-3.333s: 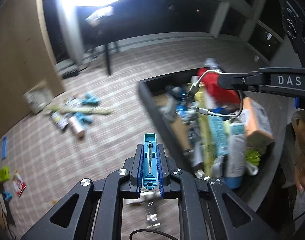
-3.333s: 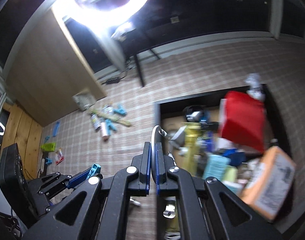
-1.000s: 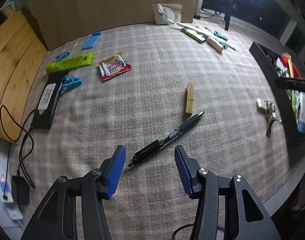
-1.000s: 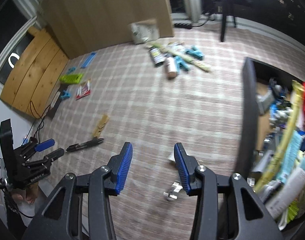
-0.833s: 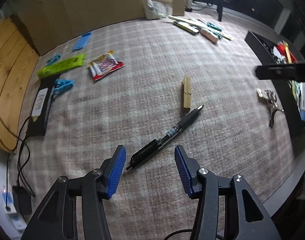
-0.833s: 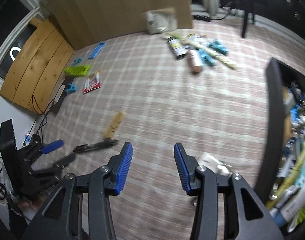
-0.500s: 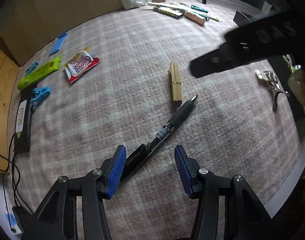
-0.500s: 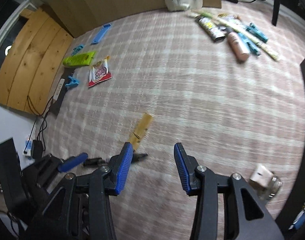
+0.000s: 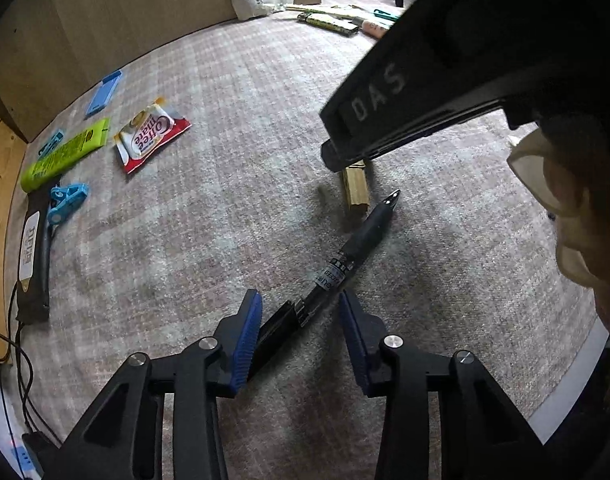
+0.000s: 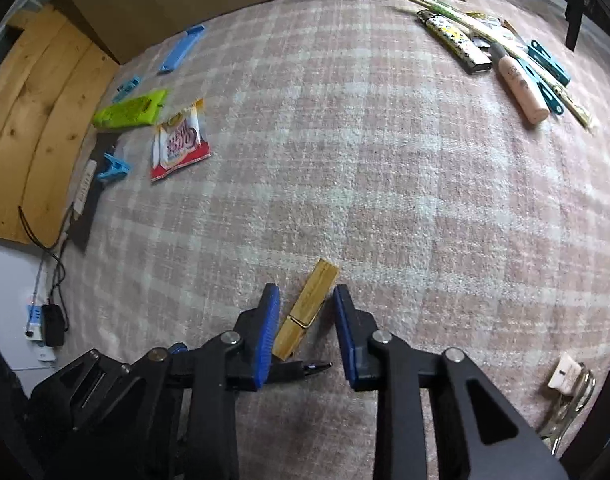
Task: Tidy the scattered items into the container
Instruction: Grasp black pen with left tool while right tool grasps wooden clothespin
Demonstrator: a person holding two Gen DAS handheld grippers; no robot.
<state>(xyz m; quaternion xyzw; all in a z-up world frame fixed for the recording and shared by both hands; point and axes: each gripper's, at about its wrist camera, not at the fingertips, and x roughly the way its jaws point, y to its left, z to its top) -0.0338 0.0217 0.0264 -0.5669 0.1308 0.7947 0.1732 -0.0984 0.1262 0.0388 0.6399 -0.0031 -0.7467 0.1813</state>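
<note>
The pen lies slantwise on the checked cloth of the table, its clip end between the blue pads of my left gripper; its tip nearly meets the wooden clothespin, which sits between the pads of my right gripper. Both grippers have just been closing, but neither is clamped yet: gaps show beside the pen and beside the clothespin. To finish well, I'd squeeze each across the item's narrow width, with the pads low on the cloth, and lift straight up so the pen's tip doesn't snag the clothespin. The two items lie close, so I'd watch that the grippers don't knock together. Both point steeply down, the right one crossing the left wrist view from above. The container isn't in view.
</note>
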